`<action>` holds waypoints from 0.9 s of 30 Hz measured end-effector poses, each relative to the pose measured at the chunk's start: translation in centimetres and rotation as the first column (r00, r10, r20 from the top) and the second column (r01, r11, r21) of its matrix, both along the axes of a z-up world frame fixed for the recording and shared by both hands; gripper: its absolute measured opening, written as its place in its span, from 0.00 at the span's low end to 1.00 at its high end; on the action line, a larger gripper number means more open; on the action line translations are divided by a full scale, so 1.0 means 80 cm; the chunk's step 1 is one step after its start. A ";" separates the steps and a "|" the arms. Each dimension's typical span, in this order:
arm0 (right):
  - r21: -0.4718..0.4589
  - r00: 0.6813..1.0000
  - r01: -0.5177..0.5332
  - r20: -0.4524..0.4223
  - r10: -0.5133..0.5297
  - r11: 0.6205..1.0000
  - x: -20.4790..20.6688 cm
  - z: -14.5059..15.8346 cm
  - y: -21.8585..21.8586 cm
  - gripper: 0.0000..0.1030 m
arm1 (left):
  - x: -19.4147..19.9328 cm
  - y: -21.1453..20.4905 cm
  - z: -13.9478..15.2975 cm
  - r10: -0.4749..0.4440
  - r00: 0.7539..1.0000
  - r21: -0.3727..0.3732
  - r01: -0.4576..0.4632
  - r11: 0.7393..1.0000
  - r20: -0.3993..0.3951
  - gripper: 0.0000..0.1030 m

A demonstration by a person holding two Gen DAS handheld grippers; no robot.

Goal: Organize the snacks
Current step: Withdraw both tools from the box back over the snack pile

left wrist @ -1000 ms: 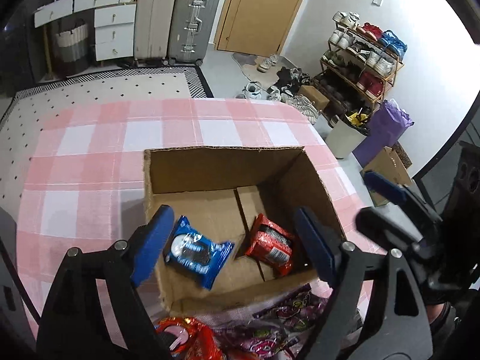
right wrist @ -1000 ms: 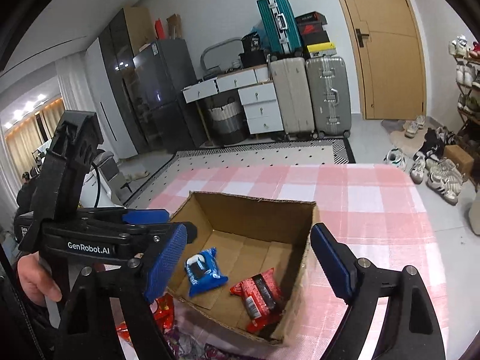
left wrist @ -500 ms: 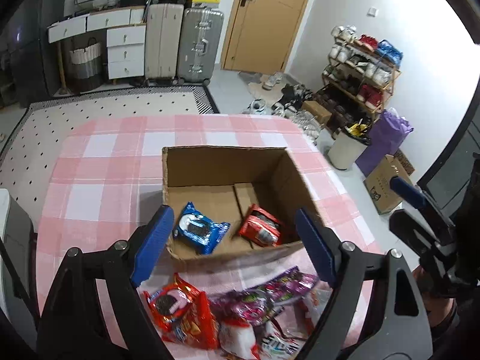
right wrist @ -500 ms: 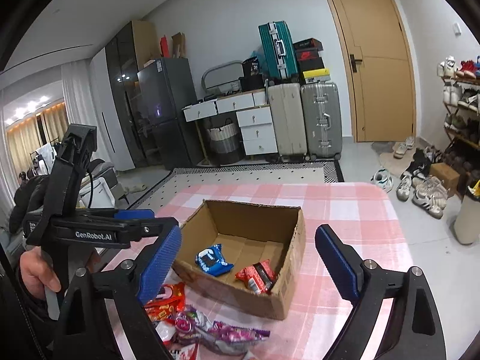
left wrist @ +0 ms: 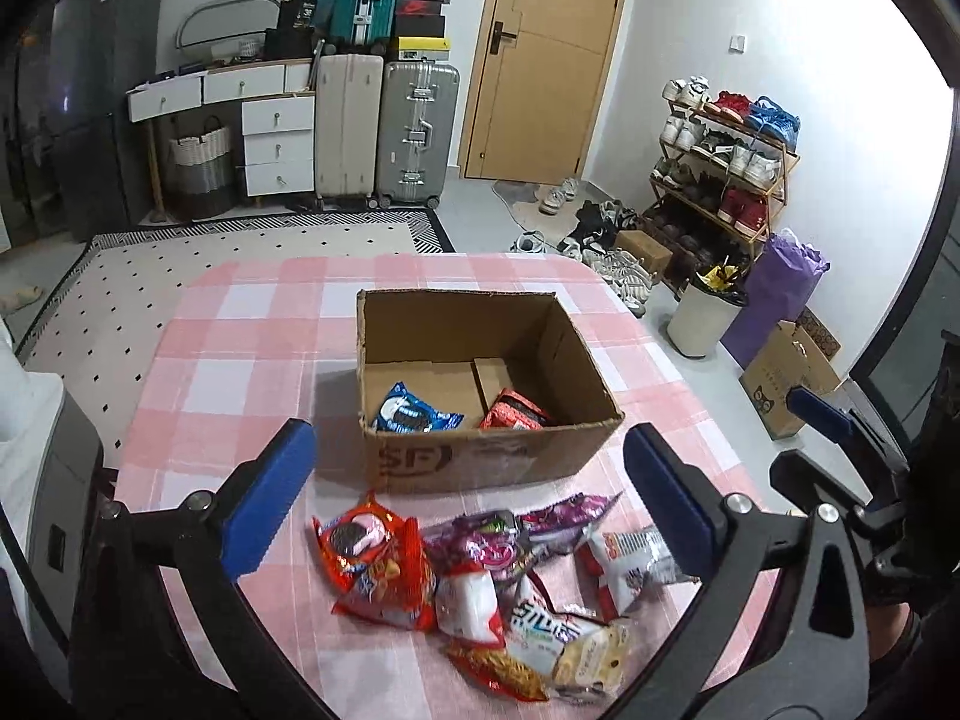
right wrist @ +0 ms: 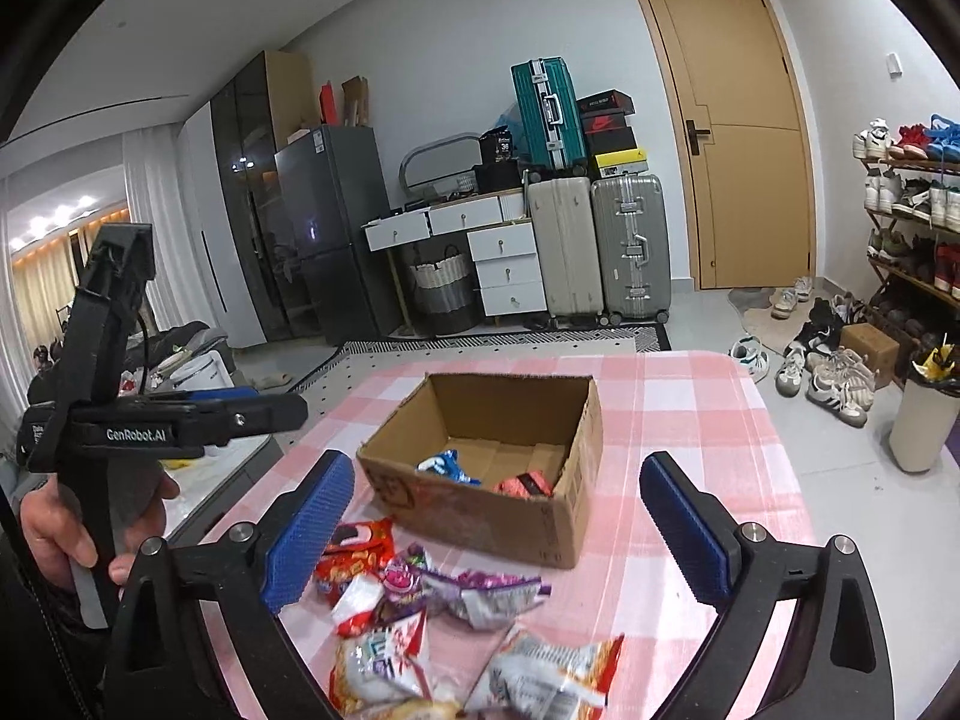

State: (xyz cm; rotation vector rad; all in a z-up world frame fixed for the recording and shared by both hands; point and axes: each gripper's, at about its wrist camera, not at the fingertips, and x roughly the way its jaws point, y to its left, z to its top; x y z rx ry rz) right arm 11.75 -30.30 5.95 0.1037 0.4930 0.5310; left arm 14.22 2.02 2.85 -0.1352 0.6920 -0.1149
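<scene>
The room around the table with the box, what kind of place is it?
Most likely a home's entryway or living area: a shoe rack full of sneakers, suitcases by the door, and a fridge.

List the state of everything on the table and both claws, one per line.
Brown cardboard box: open-topped, upright.
Blue cookie packet: inside the box.
Red snack packet: inside the box.
Pile of loose snack packets: on the pink checked tablecloth, outside the box.
Left claw: open, jaws just widened, empty.
Right claw: open, jaws just widened, empty.
</scene>
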 end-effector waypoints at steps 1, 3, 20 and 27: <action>-0.003 1.000 0.001 0.001 -0.001 1.000 -0.006 0.000 -0.001 0.95 | -0.008 0.000 0.000 -0.001 1.000 -0.003 0.001 1.000 0.001 0.99; -0.009 1.000 0.005 0.005 -0.005 1.000 -0.019 -0.002 -0.003 0.95 | -0.023 0.000 -0.001 -0.001 1.000 -0.004 0.001 1.000 0.003 0.99; -0.066 0.997 0.042 -0.068 -0.047 0.997 -0.078 -0.044 -0.015 0.97 | -0.092 0.007 -0.034 0.030 0.999 -0.042 -0.031 0.999 -0.010 0.99; -0.082 0.992 0.024 -0.118 -0.034 0.996 -0.081 -0.077 -0.008 0.98 | -0.090 0.011 -0.064 0.025 0.998 -0.045 -0.027 0.999 -0.053 0.99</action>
